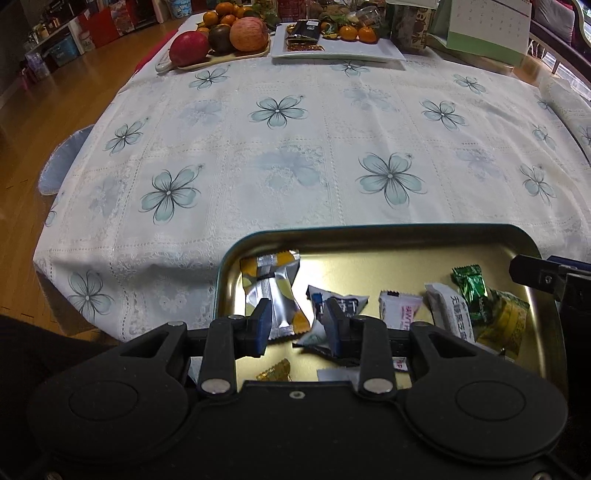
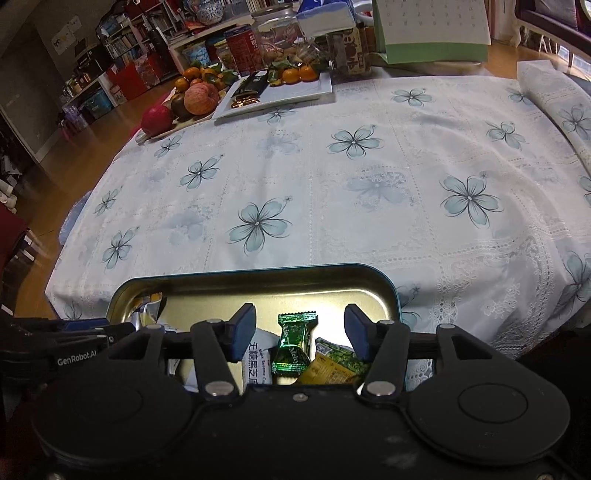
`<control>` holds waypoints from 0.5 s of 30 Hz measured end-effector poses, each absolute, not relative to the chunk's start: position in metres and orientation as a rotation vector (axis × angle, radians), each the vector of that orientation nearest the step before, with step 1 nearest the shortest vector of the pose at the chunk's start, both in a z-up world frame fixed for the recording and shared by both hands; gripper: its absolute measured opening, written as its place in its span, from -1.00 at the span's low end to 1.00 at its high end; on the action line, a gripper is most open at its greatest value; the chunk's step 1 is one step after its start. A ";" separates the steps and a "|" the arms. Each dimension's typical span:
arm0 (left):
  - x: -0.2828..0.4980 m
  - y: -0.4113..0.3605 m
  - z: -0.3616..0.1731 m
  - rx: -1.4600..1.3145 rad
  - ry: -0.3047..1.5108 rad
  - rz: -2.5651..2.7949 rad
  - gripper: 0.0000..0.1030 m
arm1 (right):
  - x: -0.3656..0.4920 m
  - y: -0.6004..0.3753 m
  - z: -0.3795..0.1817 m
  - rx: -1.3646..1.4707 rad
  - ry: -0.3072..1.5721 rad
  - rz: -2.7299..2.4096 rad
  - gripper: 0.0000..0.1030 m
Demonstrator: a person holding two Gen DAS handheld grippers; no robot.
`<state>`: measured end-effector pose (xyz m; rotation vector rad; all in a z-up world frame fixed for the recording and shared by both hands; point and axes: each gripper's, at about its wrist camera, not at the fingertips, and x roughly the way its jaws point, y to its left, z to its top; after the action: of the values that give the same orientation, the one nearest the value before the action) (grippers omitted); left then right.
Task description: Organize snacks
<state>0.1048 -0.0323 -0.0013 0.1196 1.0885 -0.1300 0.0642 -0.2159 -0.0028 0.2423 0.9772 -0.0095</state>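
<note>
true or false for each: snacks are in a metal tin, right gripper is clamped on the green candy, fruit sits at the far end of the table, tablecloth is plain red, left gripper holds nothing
1. The wrapped snacks lie in a metal tin. True.
2. The right gripper is clamped on the green candy. False: its jaws stand apart, and the candy lies in the tin below them, untouched by the pads.
3. Fruit sits at the far end of the table. True, on a board beside a white plate.
4. The tablecloth is plain red. False: it is white with blue-green flowers.
5. The left gripper holds nothing. True: its jaws are apart above a yellow and silver packet, not pressing on it.
</note>
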 end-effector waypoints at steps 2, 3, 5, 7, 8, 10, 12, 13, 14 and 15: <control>0.095 -0.033 -0.001 0.113 1.079 -0.134 -0.20 | 0.053 -0.213 -0.002 0.240 0.953 -0.018 0.12; 0.090 -0.033 -0.001 0.105 1.075 -0.138 -0.20 | 0.047 -0.212 -0.002 0.246 0.939 -0.026 0.15; 0.081 -0.032 -0.001 0.081 1.069 -0.137 -0.20 | 0.035 -0.212 -0.001 0.265 0.912 -0.037 0.26; 0.072 -0.031 -0.002 0.050 1.066 -0.130 -0.20 | 0.022 -0.210 0.000 0.268 0.887 -0.054 0.36; 0.068 -0.030 -0.003 0.040 1.065 -0.129 -0.20 | 0.016 -0.209 0.000 0.263 0.871 -0.069 0.38; 0.059 -0.030 -0.004 0.029 1.060 -0.124 -0.20 | 0.002 -0.205 0.000 0.237 0.837 -0.105 0.45; 0.051 -0.031 -0.005 0.029 1.054 -0.116 -0.20 | -0.006 -0.201 -0.001 0.209 0.833 -0.112 0.50; 0.047 -0.031 -0.006 0.030 1.051 -0.114 -0.20 | -0.011 -0.200 -0.002 0.211 0.834 -0.110 0.50; 0.043 -0.032 -0.006 0.031 1.049 -0.115 -0.20 | -0.014 -0.199 -0.003 0.222 0.844 -0.104 0.50; 0.039 -0.032 -0.006 0.031 1.046 -0.117 -0.20 | -0.017 -0.199 -0.005 0.244 0.864 -0.092 0.50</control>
<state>0.0392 -0.0321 -0.0063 0.0314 1.0463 -0.1172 -0.0166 -0.1992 -0.0051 0.2438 0.8637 -0.0924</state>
